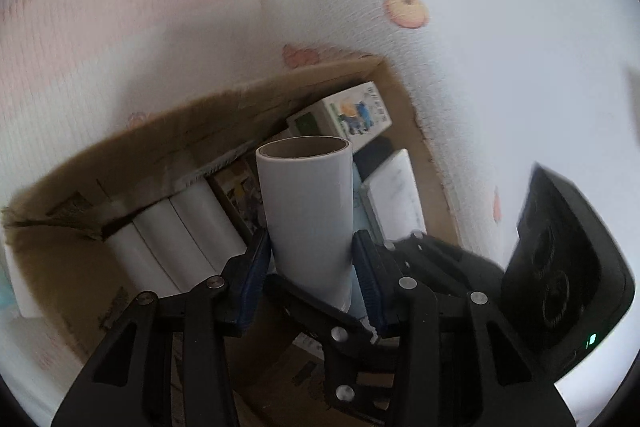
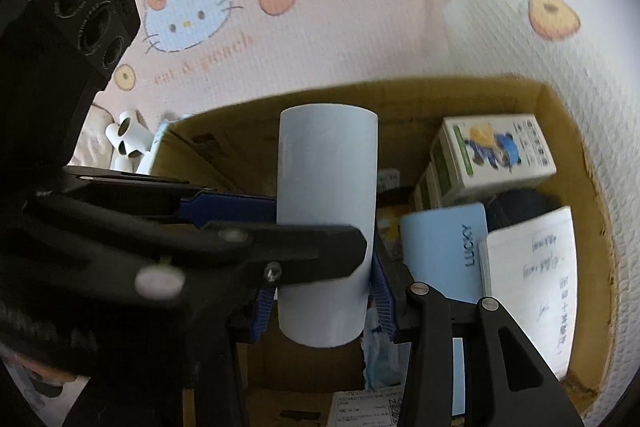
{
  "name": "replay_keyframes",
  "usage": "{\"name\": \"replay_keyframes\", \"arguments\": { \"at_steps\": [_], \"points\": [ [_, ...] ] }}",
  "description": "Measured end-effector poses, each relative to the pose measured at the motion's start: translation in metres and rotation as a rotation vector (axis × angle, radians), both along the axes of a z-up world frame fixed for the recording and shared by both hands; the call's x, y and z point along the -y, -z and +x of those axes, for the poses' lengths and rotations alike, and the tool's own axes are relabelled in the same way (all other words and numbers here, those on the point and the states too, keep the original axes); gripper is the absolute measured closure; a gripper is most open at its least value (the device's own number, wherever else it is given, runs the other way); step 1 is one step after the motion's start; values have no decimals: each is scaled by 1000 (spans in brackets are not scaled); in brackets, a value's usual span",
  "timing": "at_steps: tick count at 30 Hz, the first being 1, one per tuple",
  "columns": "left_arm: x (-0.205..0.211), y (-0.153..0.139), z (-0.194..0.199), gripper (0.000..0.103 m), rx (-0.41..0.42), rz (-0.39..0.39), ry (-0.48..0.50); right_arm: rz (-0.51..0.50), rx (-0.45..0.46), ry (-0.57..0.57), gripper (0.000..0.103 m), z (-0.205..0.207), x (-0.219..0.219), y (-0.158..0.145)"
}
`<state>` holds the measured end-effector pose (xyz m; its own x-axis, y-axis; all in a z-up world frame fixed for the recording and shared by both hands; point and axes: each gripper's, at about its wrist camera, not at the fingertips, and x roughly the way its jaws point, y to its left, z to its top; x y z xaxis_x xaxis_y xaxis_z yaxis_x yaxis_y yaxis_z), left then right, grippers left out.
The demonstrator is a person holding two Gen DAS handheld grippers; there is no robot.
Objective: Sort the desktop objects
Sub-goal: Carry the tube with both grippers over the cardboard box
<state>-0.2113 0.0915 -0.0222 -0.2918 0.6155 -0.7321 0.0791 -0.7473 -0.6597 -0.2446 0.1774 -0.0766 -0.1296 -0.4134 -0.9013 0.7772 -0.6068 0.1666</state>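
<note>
Both hand-held grippers grip one pale grey paper roll with a brown cardboard core (image 1: 306,211): left hand-held gripper (image 1: 312,267) clamps its lower part; right hand-held gripper (image 2: 324,295) is closed on it too, its blue pads (image 2: 384,291) against the sides. Roll is upright, above the open brown cardboard box (image 2: 560,115). Below and beyond the fingers: white rolls (image 1: 180,231), a printed carton (image 2: 492,151), a light blue "LUCKY" notebook (image 2: 444,251). Judged step: hand-over or placing. Next: one gripper lets go, the other lowers the roll beside the white rolls.

White roll (image 1: 308,211) (brown core), brown box (image 2: 560,115).
</note>
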Motion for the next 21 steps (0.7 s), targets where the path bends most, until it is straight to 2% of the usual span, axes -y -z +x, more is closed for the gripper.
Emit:
{"name": "replay_keyframes", "arguments": {
  "at_steps": [2,4,7,10,15,21],
  "points": [
    [-1,9,-3,57,41,45,-24,1,2,16,62,1,-6,2],
    [-4,13,-4,57,52,57,-25,-2,9,30,62,0,-13,5],
    [-11,18,-6,57,68,9,-32,11,13,36,63,-1,-20,7],
    [-14,26,-10,57,99,-30,-65,34,-30,31,62,4,-24,2],
    [-16,42,-10,57,153,-16,-125,46,-36,43,62,6,-37,-6],
    [-19,54,-5,57,169,-36,-209,102,-102,72,62,9,-48,-12]
  ]
}}
